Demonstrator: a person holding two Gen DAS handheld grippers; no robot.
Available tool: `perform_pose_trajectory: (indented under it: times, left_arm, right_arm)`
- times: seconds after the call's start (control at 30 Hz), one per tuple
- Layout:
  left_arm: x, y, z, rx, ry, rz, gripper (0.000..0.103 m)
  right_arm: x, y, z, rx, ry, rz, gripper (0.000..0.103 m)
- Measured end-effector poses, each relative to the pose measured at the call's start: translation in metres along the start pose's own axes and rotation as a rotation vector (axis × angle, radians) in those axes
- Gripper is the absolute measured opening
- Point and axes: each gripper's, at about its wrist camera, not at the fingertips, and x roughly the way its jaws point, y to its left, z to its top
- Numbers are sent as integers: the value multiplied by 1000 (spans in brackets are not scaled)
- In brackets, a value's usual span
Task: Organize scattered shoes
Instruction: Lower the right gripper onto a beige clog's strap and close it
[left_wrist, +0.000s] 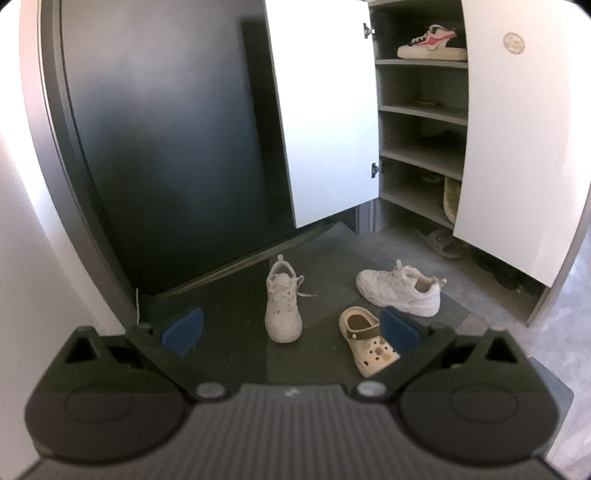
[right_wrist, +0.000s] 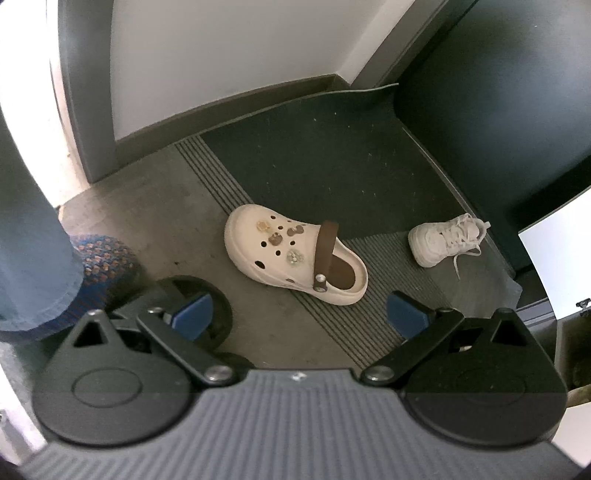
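The left gripper (left_wrist: 291, 332) hangs above the mat (left_wrist: 317, 354) with its jaws spread wide and nothing between them. Just beyond its blue pads (left_wrist: 183, 330) three shoes lie scattered: a white sneaker (left_wrist: 282, 306) pointing toward the camera, a cream clog (left_wrist: 365, 341) near the right pad, and a second sneaker (left_wrist: 400, 288) lying crosswise farther right. Behind them a cabinet (left_wrist: 421, 155) stands with both white doors open; a red-and-white shoe (left_wrist: 432, 42) sits on its top visible shelf and a sandal (left_wrist: 441, 242) on the floor beneath.

The right gripper (right_wrist: 299, 315), likewise open and empty, hovers over the clog (right_wrist: 295, 254), which lies on the mat's ribbed edge (right_wrist: 221, 173), charms up. A sneaker (right_wrist: 447, 240) rests to the far right. At left, a person's jeans leg (right_wrist: 33, 236) and patterned slipper (right_wrist: 107, 258) are visible.
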Motion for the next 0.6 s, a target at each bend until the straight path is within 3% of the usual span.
perform_pose_trajectory:
  times: [0.27, 0.43, 0.6]
  left_arm:
    - [-29, 7, 2, -86, -53, -15, 103]
    - [-47, 9, 0, -94, -112, 19, 103]
    - [-43, 16, 6, -151, -96, 8, 103]
  right_arm:
    - [18, -18, -27, 62, -59, -32, 103]
    - [64, -33, -61, 144, -31, -30, 102]
    - [121, -21, -62, -3, -21, 40, 99]
